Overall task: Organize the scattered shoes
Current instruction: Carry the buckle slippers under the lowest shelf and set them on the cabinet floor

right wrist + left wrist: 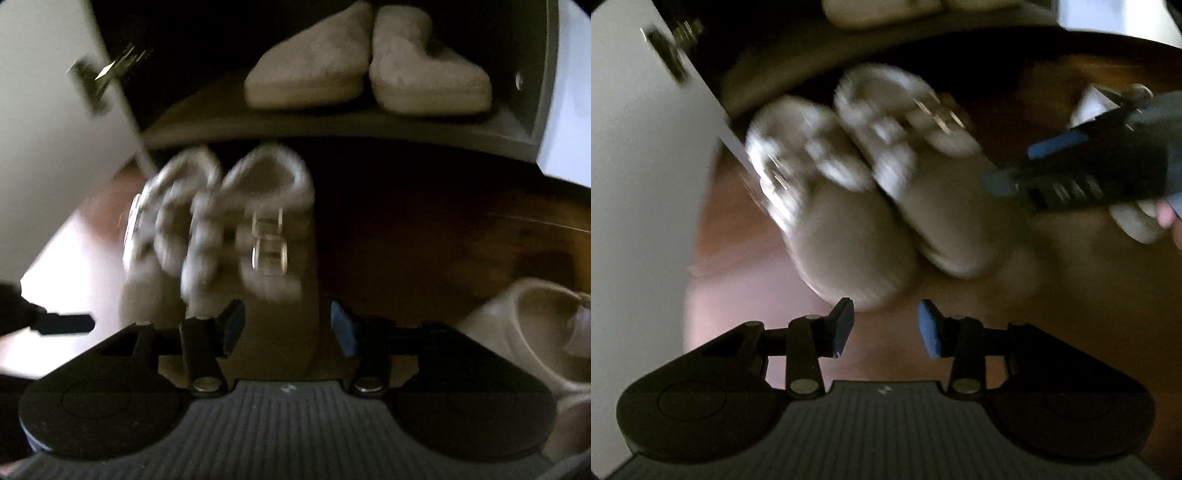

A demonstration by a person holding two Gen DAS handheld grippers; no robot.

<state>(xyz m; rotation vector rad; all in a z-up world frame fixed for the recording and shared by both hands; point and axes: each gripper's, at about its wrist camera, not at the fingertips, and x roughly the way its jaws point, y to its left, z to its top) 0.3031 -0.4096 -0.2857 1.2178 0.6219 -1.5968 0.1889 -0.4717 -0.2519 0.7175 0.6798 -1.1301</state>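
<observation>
I see a pair of grey slippers on the brown wooden floor [1089,295], just in front of a low shoe shelf [332,125]. They lie side by side and they touch along their inner edges. Each one has a smooth closed toe, a fluffy lighter lining around the opening, furry straps and shiny metal buckles; the picture is blurred, so I cannot count the straps. The left slipper [846,236] points its toe toward my left gripper [885,326], and the right slipper [942,206] lies beside it.

My left gripper stands partly open, its blue pads apart, and nothing is between them; the toe of the left slipper is just beyond the fingertips. My right gripper [287,325] is also partly open. In the right wrist view the toe of the right slipper [280,295] reaches between its fingers, but the pads do not press on it.

On the shelf above rests a second pair of grey furry slippers [365,70], close together. A beige clog [524,332] lies on the floor at the right. A white cabinet door [639,184] with a metal hinge [670,51] stands open at the left.
</observation>
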